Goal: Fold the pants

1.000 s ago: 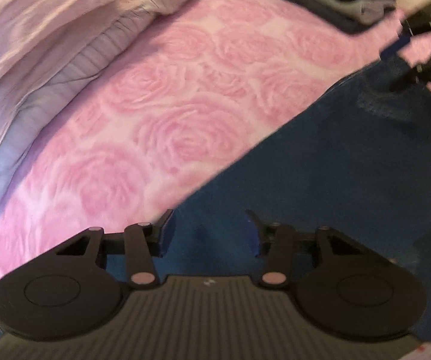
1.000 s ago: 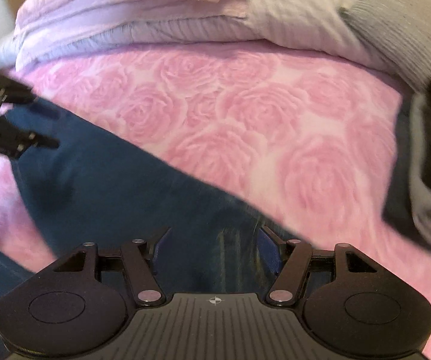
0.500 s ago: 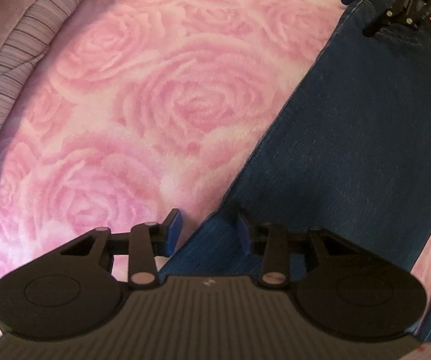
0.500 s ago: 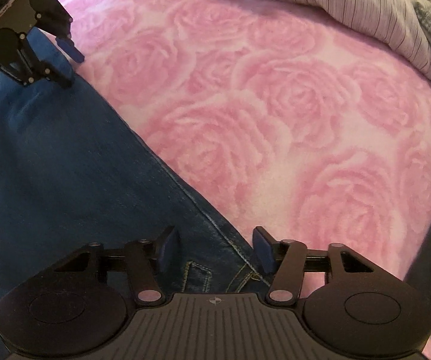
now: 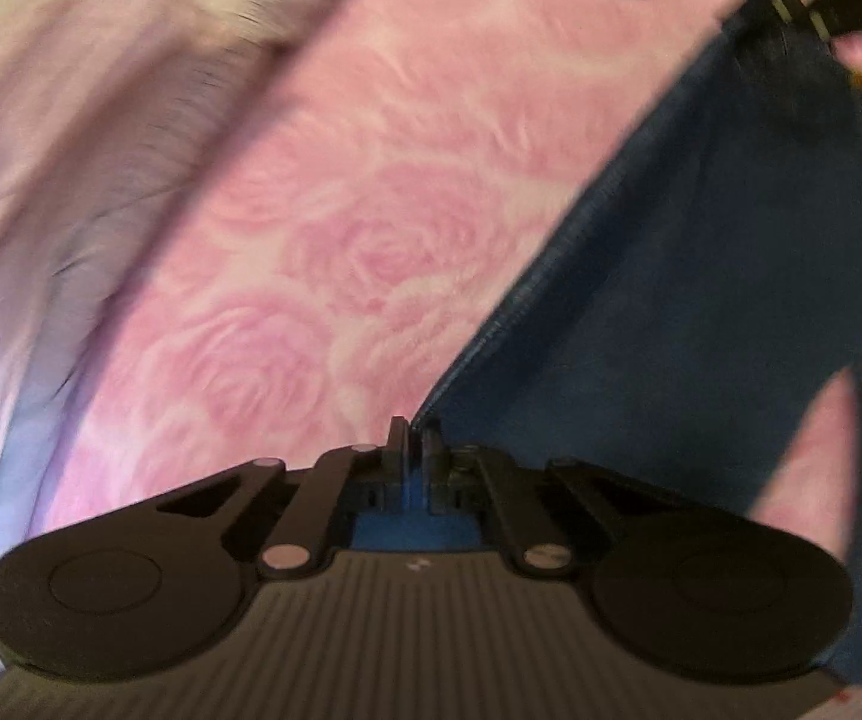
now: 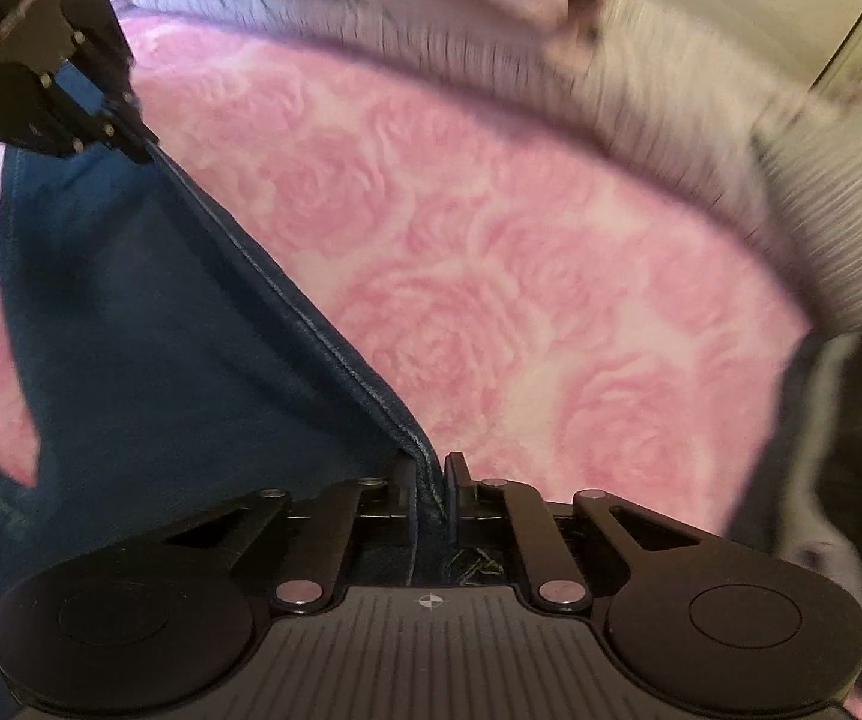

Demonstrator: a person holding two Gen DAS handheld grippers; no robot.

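Jaws pinch the jeans (image 6: 149,324) — both views blurred.

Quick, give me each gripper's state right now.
Left gripper: shut on the jeans edge.
Right gripper: shut on the jeans edge.

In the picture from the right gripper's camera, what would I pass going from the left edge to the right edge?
Other gripper pinching the far end of the jeans → blue jeans → pink rose bedspread → grey striped bedding at the right edge. The near gripper is clamped on the jeans' edge at the bottom.
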